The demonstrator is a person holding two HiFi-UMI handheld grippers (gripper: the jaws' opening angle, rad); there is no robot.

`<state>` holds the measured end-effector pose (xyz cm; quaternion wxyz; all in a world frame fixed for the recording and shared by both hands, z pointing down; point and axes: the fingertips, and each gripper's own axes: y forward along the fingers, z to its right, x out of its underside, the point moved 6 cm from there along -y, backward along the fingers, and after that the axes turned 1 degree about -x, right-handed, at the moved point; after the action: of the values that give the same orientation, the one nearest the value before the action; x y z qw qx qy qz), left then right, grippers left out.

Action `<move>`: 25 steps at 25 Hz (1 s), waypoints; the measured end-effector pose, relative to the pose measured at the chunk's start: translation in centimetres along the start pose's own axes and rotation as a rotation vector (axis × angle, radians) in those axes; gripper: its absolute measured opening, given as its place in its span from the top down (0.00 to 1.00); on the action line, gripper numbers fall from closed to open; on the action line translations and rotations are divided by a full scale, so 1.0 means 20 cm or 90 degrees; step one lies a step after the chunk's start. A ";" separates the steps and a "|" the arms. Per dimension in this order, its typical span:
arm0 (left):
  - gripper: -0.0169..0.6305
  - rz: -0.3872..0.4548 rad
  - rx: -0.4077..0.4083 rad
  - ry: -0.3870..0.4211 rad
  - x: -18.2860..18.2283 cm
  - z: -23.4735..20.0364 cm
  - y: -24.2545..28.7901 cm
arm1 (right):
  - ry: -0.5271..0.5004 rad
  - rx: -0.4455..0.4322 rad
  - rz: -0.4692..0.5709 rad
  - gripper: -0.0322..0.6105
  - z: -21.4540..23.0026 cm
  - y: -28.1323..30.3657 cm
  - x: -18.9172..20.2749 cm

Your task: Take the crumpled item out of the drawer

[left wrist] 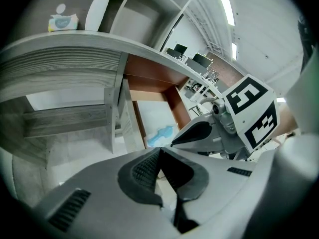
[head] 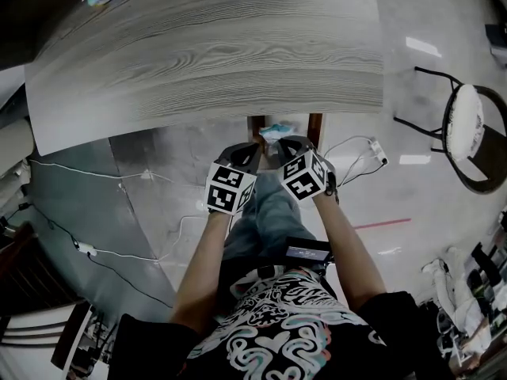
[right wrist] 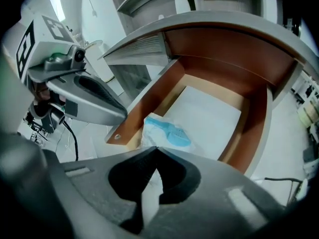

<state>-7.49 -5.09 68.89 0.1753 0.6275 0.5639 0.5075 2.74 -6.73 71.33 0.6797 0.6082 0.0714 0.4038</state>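
The drawer [head: 315, 127] stands pulled out under the grey wood table [head: 214, 46]; it has brown walls [right wrist: 249, 128] and a pale floor. The crumpled item [right wrist: 166, 132], white and light blue, sits at the drawer's front edge, right at my right gripper's [right wrist: 157, 148] tips, which are shut on its white part. It shows small in the head view [head: 275, 132] and the left gripper view [left wrist: 160, 135]. My left gripper [left wrist: 158, 151] is shut with nothing in it, just left of the right gripper [left wrist: 199, 132]. Both grippers [head: 244, 155] [head: 291, 145] hover at the drawer's mouth.
A black-framed chair [head: 467, 133] stands on the floor to the right. Cables and a power strip [head: 377, 150] lie on the floor near the drawer. A tissue pack [left wrist: 63, 22] and a white vase [left wrist: 97, 9] rest on the tabletop.
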 end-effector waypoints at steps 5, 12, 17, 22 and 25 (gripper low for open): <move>0.97 0.000 0.004 0.003 -0.01 0.00 -0.01 | 0.000 0.011 0.007 0.94 0.00 -0.02 -0.01; 0.97 0.006 -0.006 0.022 -0.05 0.01 -0.05 | 0.001 0.029 0.026 0.94 0.00 -0.10 -0.03; 0.97 0.024 -0.012 0.026 -0.11 0.02 -0.09 | -0.001 0.040 0.044 0.94 0.00 -0.17 -0.08; 0.97 0.039 -0.015 0.025 -0.15 0.04 -0.15 | 0.006 0.050 0.062 0.94 -0.03 -0.25 -0.11; 0.97 0.054 -0.018 0.030 -0.19 0.04 -0.19 | 0.007 0.063 0.079 0.94 -0.03 -0.30 -0.15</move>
<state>-8.21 -7.07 63.85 0.1489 0.6362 0.5337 0.5368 3.20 -7.75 64.68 0.6222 0.6421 0.0574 0.4442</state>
